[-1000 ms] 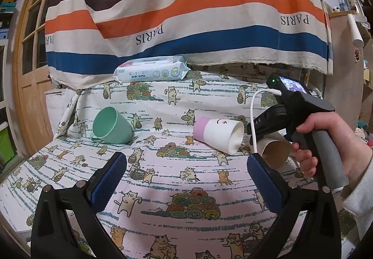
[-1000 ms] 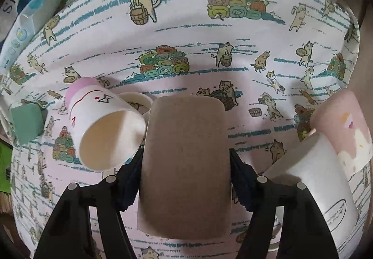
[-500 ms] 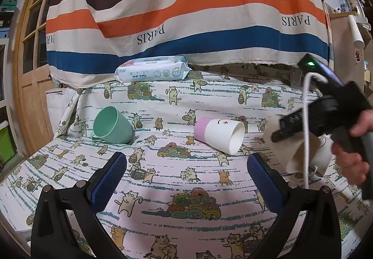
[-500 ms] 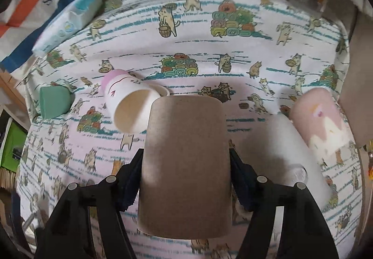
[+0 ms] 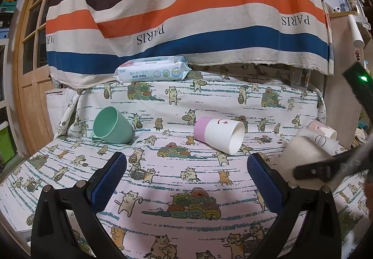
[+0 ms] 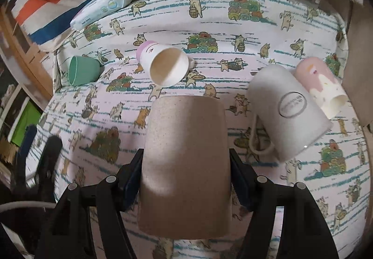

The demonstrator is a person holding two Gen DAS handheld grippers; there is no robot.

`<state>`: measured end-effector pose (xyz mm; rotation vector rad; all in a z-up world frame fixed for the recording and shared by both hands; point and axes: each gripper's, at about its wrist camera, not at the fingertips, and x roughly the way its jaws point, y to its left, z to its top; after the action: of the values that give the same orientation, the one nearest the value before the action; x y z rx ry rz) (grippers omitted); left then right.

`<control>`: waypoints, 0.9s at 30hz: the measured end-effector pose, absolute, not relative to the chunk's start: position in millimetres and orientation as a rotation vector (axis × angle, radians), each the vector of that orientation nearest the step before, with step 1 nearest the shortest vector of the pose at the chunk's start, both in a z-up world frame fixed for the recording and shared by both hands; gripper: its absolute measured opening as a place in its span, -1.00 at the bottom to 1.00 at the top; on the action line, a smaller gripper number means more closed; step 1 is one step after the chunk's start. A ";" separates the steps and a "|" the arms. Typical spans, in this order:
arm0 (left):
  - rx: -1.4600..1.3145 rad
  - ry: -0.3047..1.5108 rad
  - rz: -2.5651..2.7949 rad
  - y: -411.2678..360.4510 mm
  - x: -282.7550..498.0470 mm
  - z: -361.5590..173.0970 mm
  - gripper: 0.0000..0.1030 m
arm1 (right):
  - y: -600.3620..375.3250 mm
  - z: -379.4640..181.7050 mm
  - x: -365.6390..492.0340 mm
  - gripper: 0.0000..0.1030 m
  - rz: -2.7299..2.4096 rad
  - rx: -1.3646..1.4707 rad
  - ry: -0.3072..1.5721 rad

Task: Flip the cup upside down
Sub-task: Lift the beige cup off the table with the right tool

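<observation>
My right gripper (image 6: 186, 163) is shut on a speckled brown cup (image 6: 185, 165), gripping its sides and holding it above the cat-print cloth (image 6: 256, 14), base pointing away from the camera. In the left wrist view the same cup (image 5: 303, 156) shows blurred at the right edge in the right gripper (image 5: 326, 165). My left gripper (image 5: 186, 179) is open and empty, low over the cloth (image 5: 186, 189) near its front.
A white cup with a pink base (image 5: 219, 134) (image 6: 163, 65) and a green mug (image 5: 112, 126) (image 6: 81, 70) lie on their sides. A white mug (image 6: 286, 112) and a pink cup (image 6: 321, 86) lie at the right. A baby-wipes pack (image 5: 151, 71) sits at the back under a striped cloth (image 5: 186, 14).
My right gripper has lifted the brown cup up and back to the right, away from the white cup; the white mug and pink cup now show in full. My left gripper stayed still.
</observation>
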<state>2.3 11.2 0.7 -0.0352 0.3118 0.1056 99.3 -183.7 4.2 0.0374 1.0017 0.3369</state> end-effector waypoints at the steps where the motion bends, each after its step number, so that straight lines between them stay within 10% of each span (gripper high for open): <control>1: -0.038 0.312 0.105 11.5 2.3 0.6 0.99 | -186.9 3.9 98.1 0.35 0.336 0.038 1.005; 27: -0.036 0.324 0.104 11.4 3.9 -0.4 0.99 | -174.7 -21.4 89.1 0.37 0.414 0.034 1.036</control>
<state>3.9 11.4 -0.4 -0.0358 0.3241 0.1038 89.1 -174.7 -21.4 0.0341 1.0357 0.4138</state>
